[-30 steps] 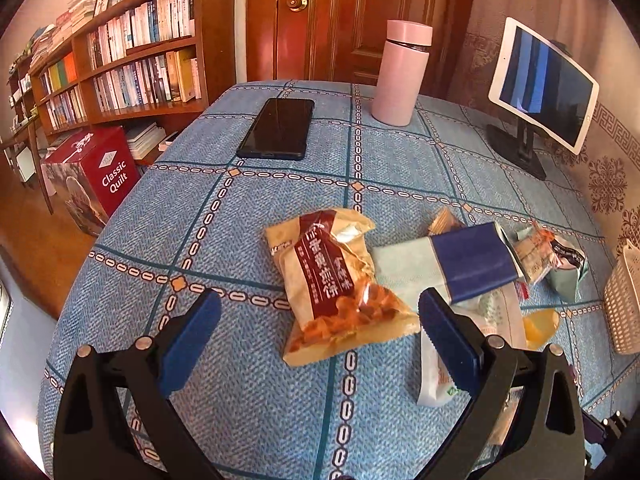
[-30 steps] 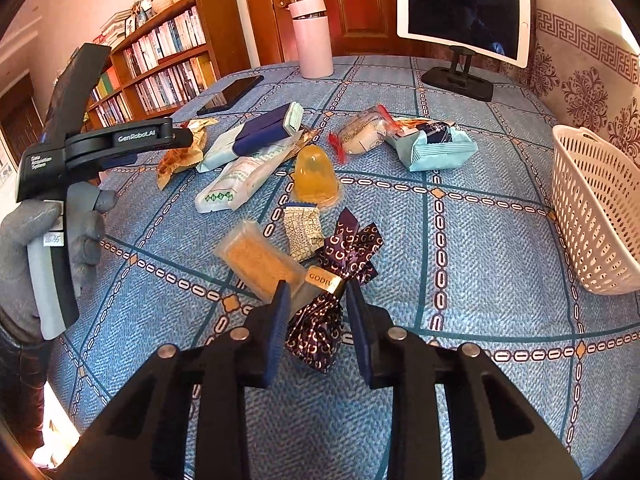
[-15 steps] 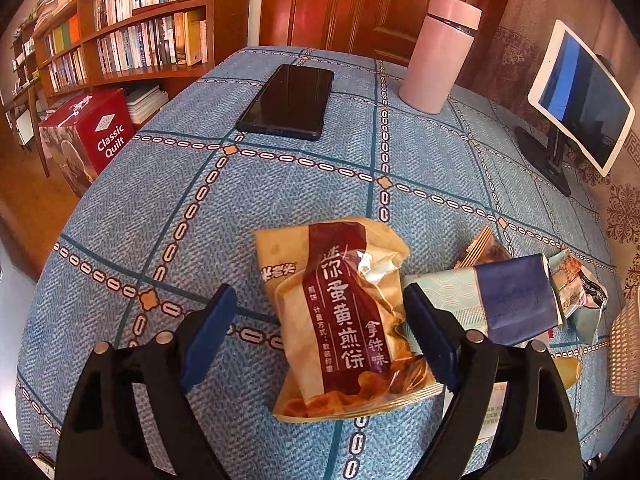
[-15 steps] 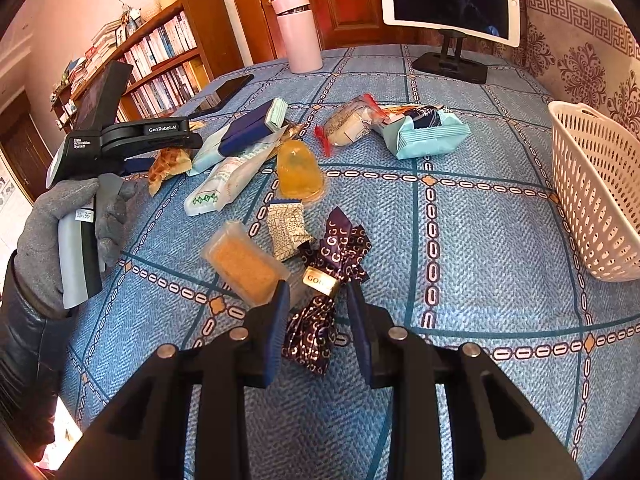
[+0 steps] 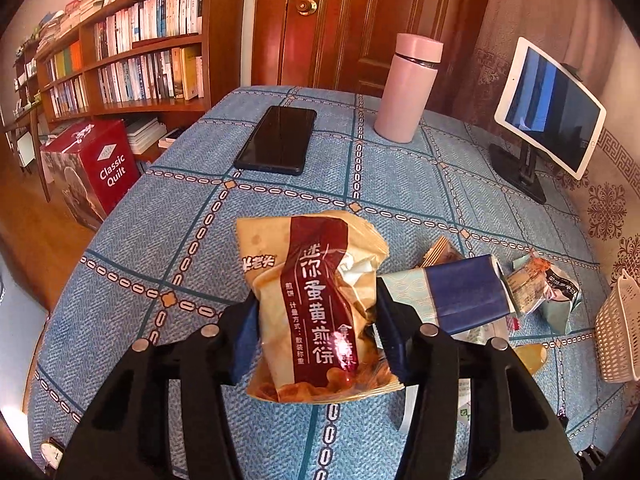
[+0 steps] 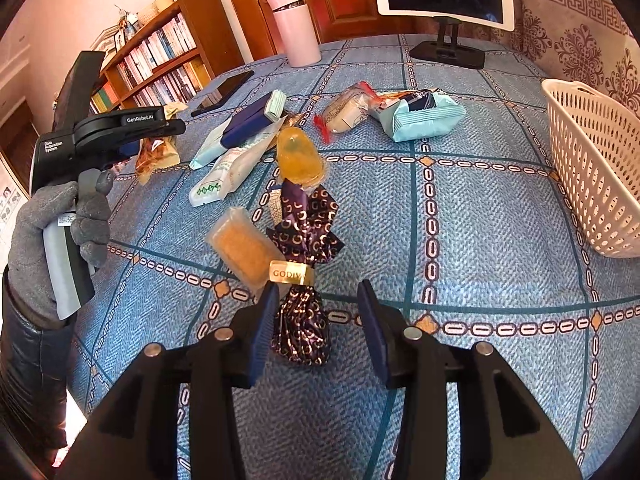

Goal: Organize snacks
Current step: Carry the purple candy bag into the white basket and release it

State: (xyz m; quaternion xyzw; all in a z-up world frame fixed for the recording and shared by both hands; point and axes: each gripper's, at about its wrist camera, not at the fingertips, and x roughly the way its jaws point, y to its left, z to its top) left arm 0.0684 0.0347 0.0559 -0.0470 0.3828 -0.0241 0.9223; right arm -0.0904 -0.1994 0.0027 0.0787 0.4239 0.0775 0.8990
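A yellow snack bag (image 5: pixel 316 300) with a dark red band sits between the pads of my left gripper (image 5: pixel 316 320). Its jaws are closing and both pads press into the bag's sides. From the right wrist view, the left gripper (image 6: pixel 120 132) is in a grey-gloved hand, over that bag (image 6: pixel 156 156). My right gripper (image 6: pixel 318 300) has its jaws opening. A dark purple foil Godiva candy (image 6: pixel 300 316) lies on the cloth between them, and the right pad stands clear of it. A white slotted basket (image 6: pixel 592 168) stands at the right.
Loose snacks lie mid-table: a navy-and-teal packet (image 5: pixel 460 296), an orange jelly cup (image 6: pixel 298 156), a tan bar (image 6: pixel 244 248), a light teal pack (image 6: pixel 424 116). A phone (image 5: pixel 278 140), pink flask (image 5: pixel 408 88) and tablet on a stand (image 5: pixel 548 108) stand further back. The table edge drops off left beside a red box (image 5: pixel 92 168).
My left gripper came forward over the yellow bag and its wide jaws closed onto it. My right jaws, earlier shut on the Godiva candy, have parted and the candy lies free between them.
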